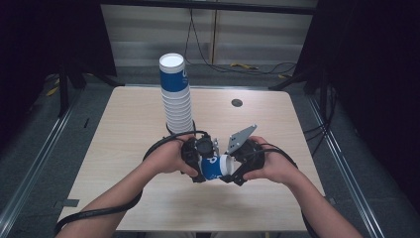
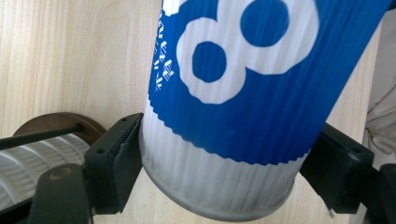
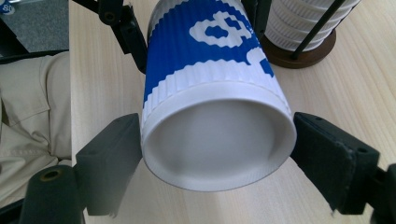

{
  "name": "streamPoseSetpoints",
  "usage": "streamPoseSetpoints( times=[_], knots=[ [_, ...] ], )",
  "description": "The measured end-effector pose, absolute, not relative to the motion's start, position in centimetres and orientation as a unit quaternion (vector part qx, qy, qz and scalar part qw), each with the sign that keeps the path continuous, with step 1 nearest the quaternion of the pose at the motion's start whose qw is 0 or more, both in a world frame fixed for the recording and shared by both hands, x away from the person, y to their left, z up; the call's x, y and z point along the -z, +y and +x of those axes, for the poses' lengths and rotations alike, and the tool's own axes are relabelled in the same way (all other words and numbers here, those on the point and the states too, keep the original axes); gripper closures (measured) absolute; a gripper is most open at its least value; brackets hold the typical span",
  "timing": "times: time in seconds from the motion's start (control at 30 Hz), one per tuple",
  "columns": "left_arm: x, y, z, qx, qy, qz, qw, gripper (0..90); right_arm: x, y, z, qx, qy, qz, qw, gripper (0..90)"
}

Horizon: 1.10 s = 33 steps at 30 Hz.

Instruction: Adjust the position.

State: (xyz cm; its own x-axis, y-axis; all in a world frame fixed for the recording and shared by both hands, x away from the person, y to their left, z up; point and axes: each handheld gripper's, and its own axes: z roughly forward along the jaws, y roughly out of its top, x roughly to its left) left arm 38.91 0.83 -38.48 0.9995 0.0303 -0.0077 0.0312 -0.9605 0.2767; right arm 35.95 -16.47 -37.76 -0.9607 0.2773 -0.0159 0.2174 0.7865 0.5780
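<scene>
Both grippers clamp one cup (image 1: 216, 167) we hold sideways, left gripper (image 1: 202, 159) at its 9 o'clock end, right gripper (image 1: 236, 166) at 3 o'clock.

Both forearms enter over the near edge of the table (image 1: 129, 129) and converge toward its middle. The left hand (image 1: 168, 156) holds the left gripper (image 1: 200, 158), jaws pointing right and pressed against the cup's (image 1: 214, 167) sides. The right hand (image 1: 275, 166) holds the right gripper (image 1: 233, 168), jaws pointing left, bracketing the cup's white end, contact unclear.
</scene>
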Motion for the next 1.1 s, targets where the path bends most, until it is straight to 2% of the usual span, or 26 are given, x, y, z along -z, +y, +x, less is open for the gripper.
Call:
streamPoseSetpoints(
  times=[0.87,0.93,1.0,1.1],
  knots=[
    [38.7,0.66,38.83,-0.001,0.007,0.991,0.134,20.4,37.33,-16.22,35.95,-0.305,0.942,0.132,0.053,18.3],
    [38.71,0.67,38.85,0.0,0.008,0.991,0.132,20.4,37.35,-16.23,35.96,-0.306,0.942,0.131,0.054,19.9],
    [38.77,0.76,38.88,-0.001,0.013,0.991,0.136,20.4,37.42,-16.25,35.87,-0.305,0.943,0.125,0.048,27.3],
    [38.71,0.92,38.93,0.0,0.016,0.99,0.141,20.4,37.61,-16.33,35.81,-0.302,0.944,0.12,0.047,28.5]
  ],
)
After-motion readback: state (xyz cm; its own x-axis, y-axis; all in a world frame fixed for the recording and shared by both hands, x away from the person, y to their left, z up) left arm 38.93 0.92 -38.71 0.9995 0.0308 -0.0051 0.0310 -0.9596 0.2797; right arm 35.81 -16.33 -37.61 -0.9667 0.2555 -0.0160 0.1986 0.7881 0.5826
